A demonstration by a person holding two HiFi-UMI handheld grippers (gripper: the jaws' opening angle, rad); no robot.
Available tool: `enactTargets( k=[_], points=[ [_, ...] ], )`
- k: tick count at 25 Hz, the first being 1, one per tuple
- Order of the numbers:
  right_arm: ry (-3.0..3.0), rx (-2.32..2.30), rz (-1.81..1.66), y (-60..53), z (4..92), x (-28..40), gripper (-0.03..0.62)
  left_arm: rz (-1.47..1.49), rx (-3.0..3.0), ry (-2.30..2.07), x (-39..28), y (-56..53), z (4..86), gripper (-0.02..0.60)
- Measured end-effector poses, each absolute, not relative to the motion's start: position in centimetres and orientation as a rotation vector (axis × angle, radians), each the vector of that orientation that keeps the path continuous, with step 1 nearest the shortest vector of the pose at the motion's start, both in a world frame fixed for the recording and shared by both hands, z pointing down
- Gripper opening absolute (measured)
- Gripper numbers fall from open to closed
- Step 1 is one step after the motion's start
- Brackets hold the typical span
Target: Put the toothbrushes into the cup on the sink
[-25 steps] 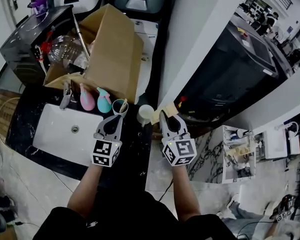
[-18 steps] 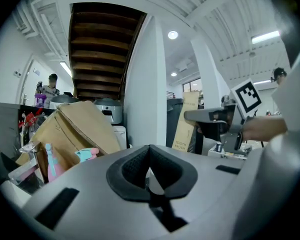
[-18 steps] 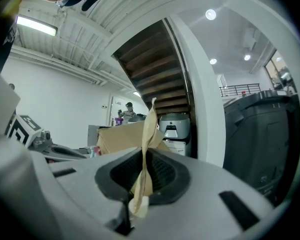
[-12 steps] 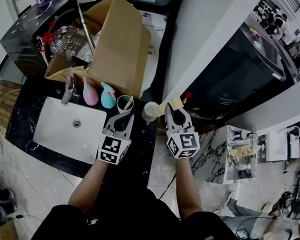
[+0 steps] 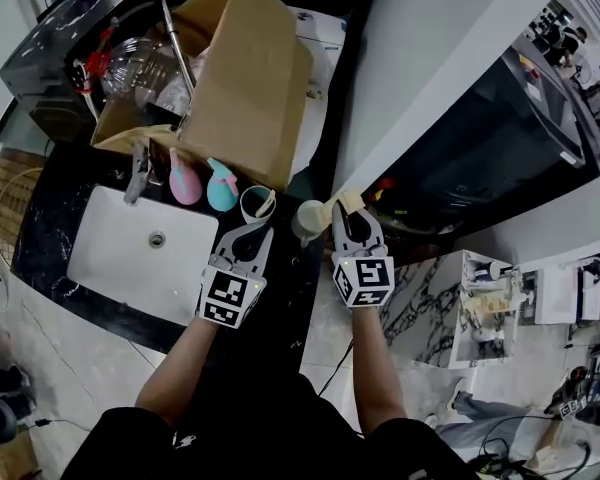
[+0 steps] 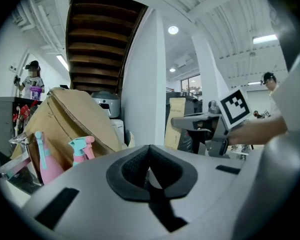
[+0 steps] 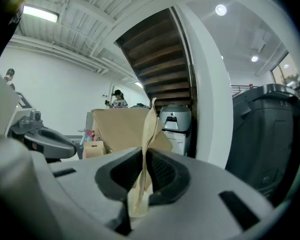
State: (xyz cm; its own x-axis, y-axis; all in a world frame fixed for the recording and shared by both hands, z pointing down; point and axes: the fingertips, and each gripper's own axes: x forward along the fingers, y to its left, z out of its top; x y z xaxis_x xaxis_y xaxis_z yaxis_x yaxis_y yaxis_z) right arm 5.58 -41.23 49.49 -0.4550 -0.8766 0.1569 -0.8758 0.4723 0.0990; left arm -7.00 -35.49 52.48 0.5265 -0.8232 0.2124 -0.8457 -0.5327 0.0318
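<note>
A teal-rimmed cup stands on the black counter behind the sink, with a pale stick-like toothbrush leaning in it. A white cup stands just to its right. My left gripper is shut and empty, its tips just in front of the teal-rimmed cup; the left gripper view shows the pads closed together. My right gripper is shut on a beige paper wrapper right beside the white cup. In the right gripper view the wrapper rises twisted from between the pads.
A big cardboard box leans behind the cups. A pink spray bottle and a teal one stand by the tap. A white wall and a dark appliance lie to the right.
The head view has shifted a little. Both grippers keep about the same place beside the two cups, and the right one still pinches the wrapper.
</note>
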Motion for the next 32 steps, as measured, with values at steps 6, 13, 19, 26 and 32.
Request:
enactTargets(
  k=[6,13,19,26,32],
  points=[
    [-2.473,1.522,-0.022,-42.2,50.9,5.7,0.029,0.267,2.615,-1.445,-7.3,-36.1,53.1,0.002],
    [-2.421,1.511,-0.056,-42.7,51.9,5.6,0.029,0.278,2.6,-1.457,-7.8,-36.4,53.7,0.002],
    [-2.392,1.495,-0.051,-42.9,53.2,5.4,0.031,0.285,2.589,-1.46,-8.1,-36.5,54.3,0.002],
    [-2.351,1.45,-0.058,-42.8,55.3,4.9,0.031,0.288,2.572,-1.471,-8.5,-36.3,54.6,0.002],
    [-2.32,1.405,-0.06,-42.8,57.1,4.3,0.032,0.29,2.562,-1.476,-9.0,-36.2,54.8,0.002]
  ],
)
